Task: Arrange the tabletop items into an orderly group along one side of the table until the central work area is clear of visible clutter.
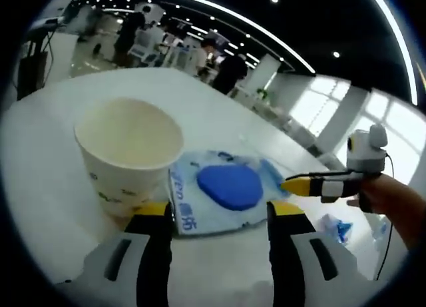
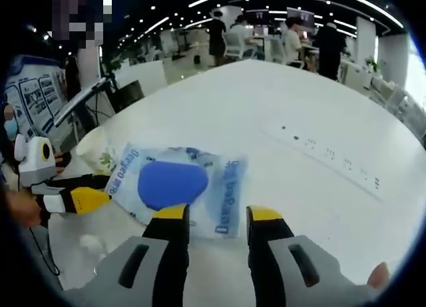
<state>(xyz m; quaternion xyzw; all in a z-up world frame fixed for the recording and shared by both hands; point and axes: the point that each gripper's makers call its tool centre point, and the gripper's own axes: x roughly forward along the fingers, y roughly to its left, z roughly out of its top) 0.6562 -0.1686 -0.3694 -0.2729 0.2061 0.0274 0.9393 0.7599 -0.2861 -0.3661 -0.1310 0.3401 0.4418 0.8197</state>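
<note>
Currently blue-and-clear packet [image 2: 176, 187] lies flat on white table [image 2: 319, 107], directly ahead of right gripper [image 2: 216, 214], jaws parted, empty, straddling packet's near edge. Left gripper [image 1: 219, 210] also parted, empty, facing packet's opposite side; paper cup [image 1: 130, 154] touches packet. Right gripper nearer.

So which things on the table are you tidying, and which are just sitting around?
Being tidied:
- paper cup
- blue packet

Just around:
- small blue wrapper near the table's edge
- strip of sockets set in the table
- chairs and people behind
</note>
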